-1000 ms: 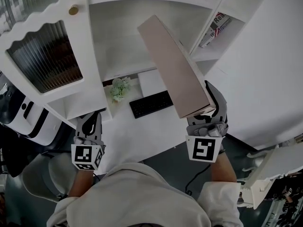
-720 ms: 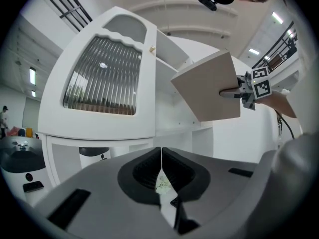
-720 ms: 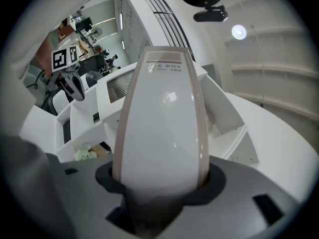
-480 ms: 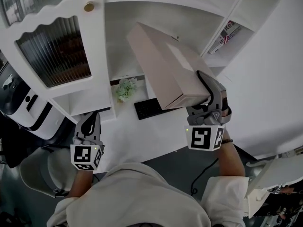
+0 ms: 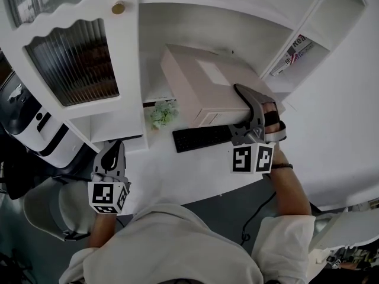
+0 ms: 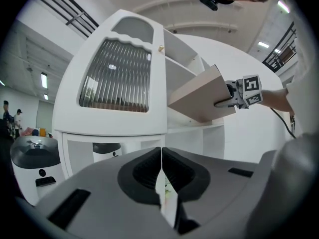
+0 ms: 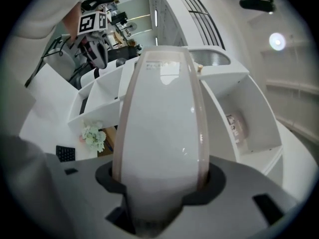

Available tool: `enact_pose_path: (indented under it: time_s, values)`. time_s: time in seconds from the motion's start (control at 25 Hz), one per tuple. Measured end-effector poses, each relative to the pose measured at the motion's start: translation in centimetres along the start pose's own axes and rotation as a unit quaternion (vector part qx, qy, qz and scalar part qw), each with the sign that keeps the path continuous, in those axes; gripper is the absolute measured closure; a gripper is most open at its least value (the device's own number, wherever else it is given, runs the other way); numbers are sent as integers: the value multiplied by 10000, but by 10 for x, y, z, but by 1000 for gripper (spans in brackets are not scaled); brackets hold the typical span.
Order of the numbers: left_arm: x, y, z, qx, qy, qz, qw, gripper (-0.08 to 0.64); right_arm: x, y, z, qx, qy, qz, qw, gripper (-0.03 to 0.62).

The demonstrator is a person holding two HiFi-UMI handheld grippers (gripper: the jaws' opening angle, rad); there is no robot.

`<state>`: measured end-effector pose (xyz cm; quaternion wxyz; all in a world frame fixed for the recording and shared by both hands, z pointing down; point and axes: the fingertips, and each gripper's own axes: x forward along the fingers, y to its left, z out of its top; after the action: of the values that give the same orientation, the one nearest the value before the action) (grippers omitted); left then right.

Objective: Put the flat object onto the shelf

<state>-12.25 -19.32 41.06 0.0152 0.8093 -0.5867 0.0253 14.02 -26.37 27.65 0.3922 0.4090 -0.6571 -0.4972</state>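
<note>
The right gripper [image 7: 160,177] has its jaws clenched on the near end of the long, flat, pinkish-beige cardboard box [image 5: 201,81]; in the right gripper view the box fills the gap between them from pad to pad. In the head view the box lies roughly level in the air. Its far end points to 11 o'clock at the open middle compartment of the tall white shelf unit [image 5: 133,70]. Whether that end touches the shelf board cannot be told.

Below the box, on the white desk [image 5: 177,170], lies a flat black keyboard [image 5: 201,138]. A small pale-green potted plant [image 5: 162,113] stands at the keyboard's 10 o'clock, just beside it.

A ribbed-glass cabinet door [image 5: 71,61] with a round gold knob [image 5: 118,7] is at the box's 9 o'clock. A printed magazine [image 5: 292,46] leans in the side compartment at the box's 2 o'clock.

The left gripper [image 6: 161,166] hangs low at 7 o'clock, well apart from the box. Its jaws are pressed together with nothing between them.

A rounded white-and-black machine [image 5: 35,129] stands at the far left, and a grey chair [image 5: 44,212] is below it.
</note>
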Motion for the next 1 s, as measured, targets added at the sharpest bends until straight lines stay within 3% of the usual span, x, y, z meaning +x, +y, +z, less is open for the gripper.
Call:
enact_pose_path:
  time_s: [0.28, 0.64, 1.0]
  values:
    - [4, 1, -5, -40, 67, 165, 9998, 554, 26, 23, -5, -492, 21, 386, 9980, 316]
    - [5, 1, -14, -64, 161, 245, 9995, 554, 46, 51, -12, -1174, 121, 512, 9917, 313]
    - [-1, 2, -15, -88, 184, 300, 9993, 554, 58, 74, -18, -1236, 126, 428, 9913, 289]
